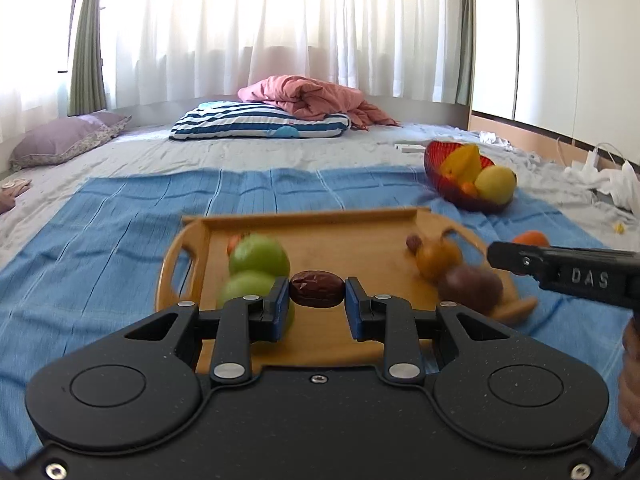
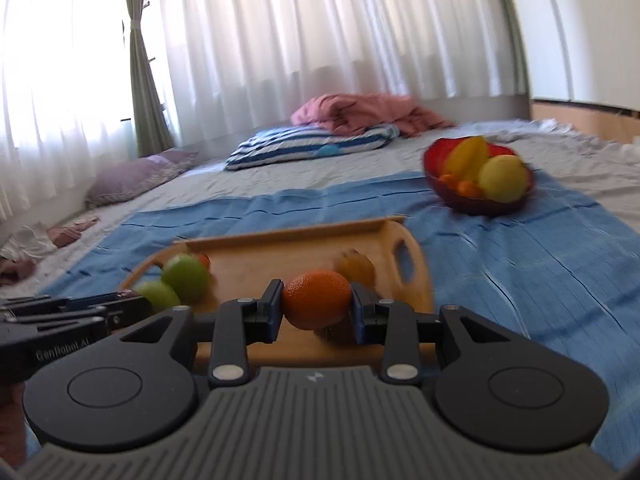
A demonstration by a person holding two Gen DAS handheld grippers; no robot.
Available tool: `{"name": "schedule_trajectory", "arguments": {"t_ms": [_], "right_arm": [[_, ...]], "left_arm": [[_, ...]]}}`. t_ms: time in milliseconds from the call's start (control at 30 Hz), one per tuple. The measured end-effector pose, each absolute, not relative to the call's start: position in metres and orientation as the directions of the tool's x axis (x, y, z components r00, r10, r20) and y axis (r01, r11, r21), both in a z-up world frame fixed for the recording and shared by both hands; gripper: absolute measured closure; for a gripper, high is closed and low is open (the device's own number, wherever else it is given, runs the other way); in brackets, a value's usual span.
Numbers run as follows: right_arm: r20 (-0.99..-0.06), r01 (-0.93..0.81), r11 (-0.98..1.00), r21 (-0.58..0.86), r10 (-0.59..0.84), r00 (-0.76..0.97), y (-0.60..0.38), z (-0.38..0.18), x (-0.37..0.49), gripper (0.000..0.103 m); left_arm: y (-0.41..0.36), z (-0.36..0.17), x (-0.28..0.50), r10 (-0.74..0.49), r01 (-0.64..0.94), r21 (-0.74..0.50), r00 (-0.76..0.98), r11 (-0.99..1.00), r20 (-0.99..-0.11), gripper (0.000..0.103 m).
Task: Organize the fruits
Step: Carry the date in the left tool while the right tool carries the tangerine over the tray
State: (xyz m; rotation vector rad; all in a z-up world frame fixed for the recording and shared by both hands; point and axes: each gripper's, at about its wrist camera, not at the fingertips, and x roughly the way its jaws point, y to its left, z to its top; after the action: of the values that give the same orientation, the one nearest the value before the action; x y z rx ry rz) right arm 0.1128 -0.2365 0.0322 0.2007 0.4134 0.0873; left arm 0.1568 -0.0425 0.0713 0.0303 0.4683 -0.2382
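Note:
My left gripper (image 1: 317, 291) is shut on a wrinkled brown date (image 1: 317, 289), held above the wooden tray (image 1: 352, 236). My right gripper (image 2: 317, 300) is shut on a small orange (image 2: 317, 299) over the same tray (image 2: 288, 248). On the tray lie two green apples (image 1: 260, 258), a yellow-orange fruit (image 1: 438, 258), a dark purple fruit (image 1: 470, 288) and a small brown one (image 1: 413, 243). A red bowl (image 1: 434, 168) at the far right holds a yellow starfruit (image 1: 466, 164), a yellow round fruit (image 1: 496, 184) and small orange ones. The right gripper's body (image 1: 568, 274) shows at the right of the left wrist view, the orange (image 1: 532, 238) peeking behind it.
The tray and bowl (image 2: 436, 164) rest on a blue cloth (image 1: 100, 248) spread over a grey bed. A striped pillow (image 1: 260, 122), a pink blanket (image 1: 312, 96) and a purple pillow (image 1: 64, 140) lie at the far end below white curtains. White clutter (image 1: 608, 176) sits at the right.

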Motion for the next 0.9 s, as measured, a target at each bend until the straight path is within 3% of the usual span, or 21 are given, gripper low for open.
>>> {"name": "schedule_trajectory", "arguments": {"t_ms": [267, 433, 900], "right_arm": [[-0.538, -0.039, 0.974, 0.222, 0.156, 0.829, -0.247, 0.054, 0.212, 0.065], [-0.615, 0.017, 0.963, 0.27, 0.158, 0.773, -0.261, 0.046, 0.262, 0.065], [-0.715, 0.096, 0.967, 0.234, 0.104, 0.692, -0.259, 0.003, 0.349, 0.064]], "left_arm": [[-0.032, 0.106, 0.259, -0.265, 0.234, -0.127, 0.788, 0.964, -0.555, 0.075], [-0.011, 0.107, 0.326, -0.245, 0.149, -0.201, 0.736, 0.968, -0.632, 0.075], [-0.024, 0.057, 0.403, -0.136, 0.131, -0.064, 0.684, 0.989, -0.717, 0.075]]}}
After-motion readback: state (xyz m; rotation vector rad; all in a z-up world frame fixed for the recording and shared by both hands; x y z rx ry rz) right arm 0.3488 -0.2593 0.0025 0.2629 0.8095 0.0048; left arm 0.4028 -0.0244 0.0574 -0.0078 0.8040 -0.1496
